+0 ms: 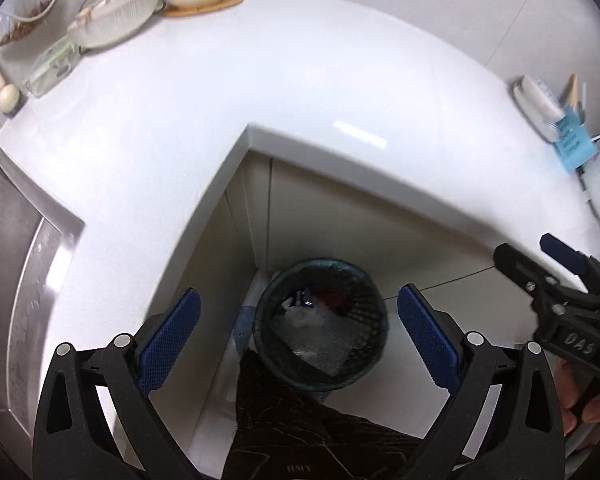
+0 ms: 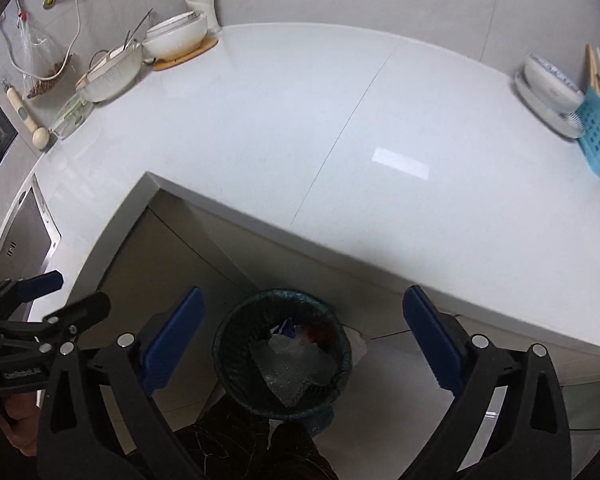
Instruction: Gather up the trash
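Two grippers, a left gripper [image 1: 298,336] and a right gripper [image 2: 304,338]; one mesh bin [image 2: 282,350] on the floor; one sink [image 1: 16,280]; two white bowls [image 2: 174,36] on one wooden trivet [image 2: 188,55], one ribbed bowl [image 2: 110,72] beside them; perhaps two stacked dishes [image 2: 550,88] at the far right

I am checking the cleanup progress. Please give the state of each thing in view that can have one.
left hand-held gripper: open, empty
right hand-held gripper: open, empty
mesh trash bin: upright on floor, holding trash
clear plastic wrapper: inside bin
white bowls: stacked on wooden trivet
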{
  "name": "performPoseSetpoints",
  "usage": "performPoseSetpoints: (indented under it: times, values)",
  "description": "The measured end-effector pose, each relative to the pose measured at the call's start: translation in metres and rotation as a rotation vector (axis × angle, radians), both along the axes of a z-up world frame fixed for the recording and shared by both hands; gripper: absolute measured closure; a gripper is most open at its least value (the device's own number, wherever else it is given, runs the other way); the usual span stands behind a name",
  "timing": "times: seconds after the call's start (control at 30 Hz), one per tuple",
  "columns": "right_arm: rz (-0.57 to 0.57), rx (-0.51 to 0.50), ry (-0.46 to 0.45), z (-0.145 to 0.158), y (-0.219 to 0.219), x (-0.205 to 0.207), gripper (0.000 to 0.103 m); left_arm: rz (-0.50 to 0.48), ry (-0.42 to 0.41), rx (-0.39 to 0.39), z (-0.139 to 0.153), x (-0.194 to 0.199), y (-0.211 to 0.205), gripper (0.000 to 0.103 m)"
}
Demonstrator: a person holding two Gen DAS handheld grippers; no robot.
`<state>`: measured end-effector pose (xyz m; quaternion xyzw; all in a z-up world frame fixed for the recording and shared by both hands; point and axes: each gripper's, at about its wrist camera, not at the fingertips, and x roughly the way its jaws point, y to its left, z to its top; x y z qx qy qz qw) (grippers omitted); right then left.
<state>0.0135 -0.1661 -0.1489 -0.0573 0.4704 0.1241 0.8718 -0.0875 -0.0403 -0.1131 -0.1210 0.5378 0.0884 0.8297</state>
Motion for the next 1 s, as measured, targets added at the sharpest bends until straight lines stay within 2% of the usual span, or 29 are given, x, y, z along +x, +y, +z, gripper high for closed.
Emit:
performPoseSetpoints:
  times: [0.2,0.43,0.6,0.7,1.0]
  values:
    - [-0.046,-0.062,-0.023,0.048,-0.004,-0.022,0.008,0.007,-0.025,0.000,0.042,-0.011,-0.008,0.006]
    - [-0.059,-0.053,-0.004,0.084,-0.016,-0.055,0.008,0.009,-0.028,0.013,0.072,-0.030,-0.020,0.006]
    - [-0.074,-0.042,0.004,0.093,-0.022,-0.071,0.008,-0.015,-0.024,0.027,0.077,-0.042,-0.027,0.006]
    - [-0.075,-0.041,0.006,0.090,-0.022,-0.071,0.008,-0.024,-0.016,0.007,0.075,-0.046,-0.029,0.006]
    - [-0.082,-0.037,0.007,0.088,-0.023,-0.072,0.008,-0.030,-0.019,0.010,0.077,-0.049,-0.031,0.006]
